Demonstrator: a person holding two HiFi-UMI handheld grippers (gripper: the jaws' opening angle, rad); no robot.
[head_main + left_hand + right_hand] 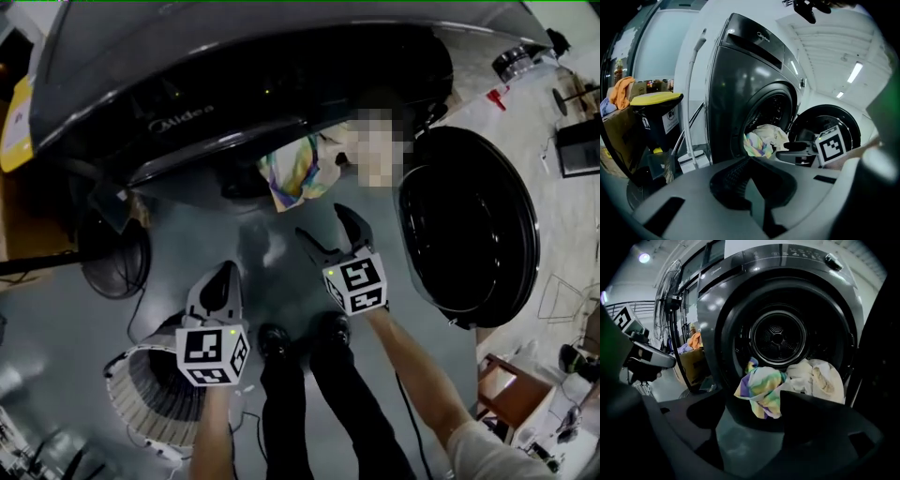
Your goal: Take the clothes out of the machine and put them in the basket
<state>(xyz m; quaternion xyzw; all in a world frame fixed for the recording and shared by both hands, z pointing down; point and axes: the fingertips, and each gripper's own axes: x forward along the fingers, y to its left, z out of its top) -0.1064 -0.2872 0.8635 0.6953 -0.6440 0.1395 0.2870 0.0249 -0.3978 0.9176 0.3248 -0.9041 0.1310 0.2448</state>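
**Head view: clothes at the mouth of the open machine**

A dark front-loading washing machine (234, 84) fills the top of the head view. Its round door (469, 225) is swung wide open to the right. At the lower left a white ribbed basket (131, 394) stands on the floor, near a dark fan (117, 258). The clothes, 2 pieces, lie at the lip of the drum. A pastel striped cloth (761, 385) hangs over the rim, and a cream cloth (818, 376) touches it on the right. The right gripper (321, 219) is short of them, its 2 jaws spread with nothing between. The left gripper (225, 277) shows above the basket's rim, jaws pressed together and empty.
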